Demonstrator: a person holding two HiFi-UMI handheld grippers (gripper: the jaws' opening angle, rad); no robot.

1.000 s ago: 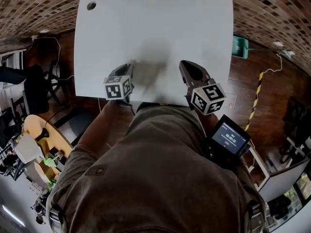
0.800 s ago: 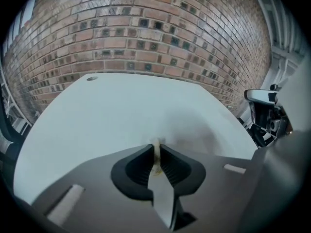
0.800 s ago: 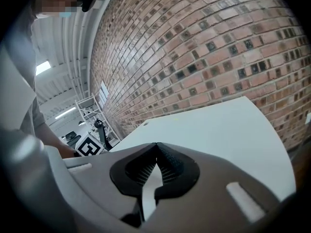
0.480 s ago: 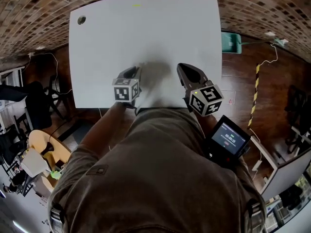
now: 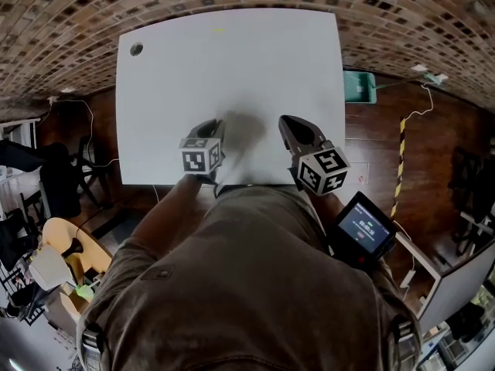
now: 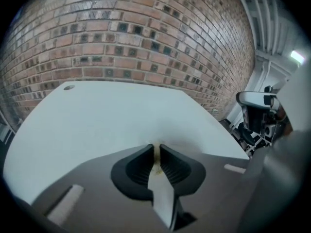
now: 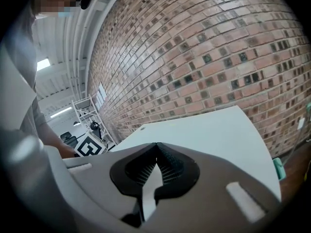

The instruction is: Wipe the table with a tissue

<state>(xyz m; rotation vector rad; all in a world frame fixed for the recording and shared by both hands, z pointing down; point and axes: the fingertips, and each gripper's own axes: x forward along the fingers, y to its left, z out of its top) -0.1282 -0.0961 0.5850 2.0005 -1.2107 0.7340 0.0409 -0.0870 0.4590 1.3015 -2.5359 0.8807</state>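
The white table [image 5: 232,68] fills the middle of the head view and is bare; no tissue shows in any view. My left gripper [image 5: 216,123] hovers over the table's near edge, left of centre. In the left gripper view [image 6: 156,146] its jaws stand together with only a thin slit between them and a small yellowish spot at the tips. My right gripper [image 5: 284,120] is over the near edge to the right. Its jaws meet at the tips in the right gripper view [image 7: 156,145], with nothing between them.
A round cable hole [image 5: 136,49] sits in the table's far left corner and a small yellow mark [image 5: 220,30] near the far edge. A brick wall [image 6: 146,38] rises behind the table. A green bin [image 5: 360,86] and striped floor tape [image 5: 401,161] lie to the right, office chairs [image 5: 54,161] to the left.
The head view has shifted, so the table sits lower in the picture. My left gripper has edged a little to the right along the near edge. Both grippers stay shut.
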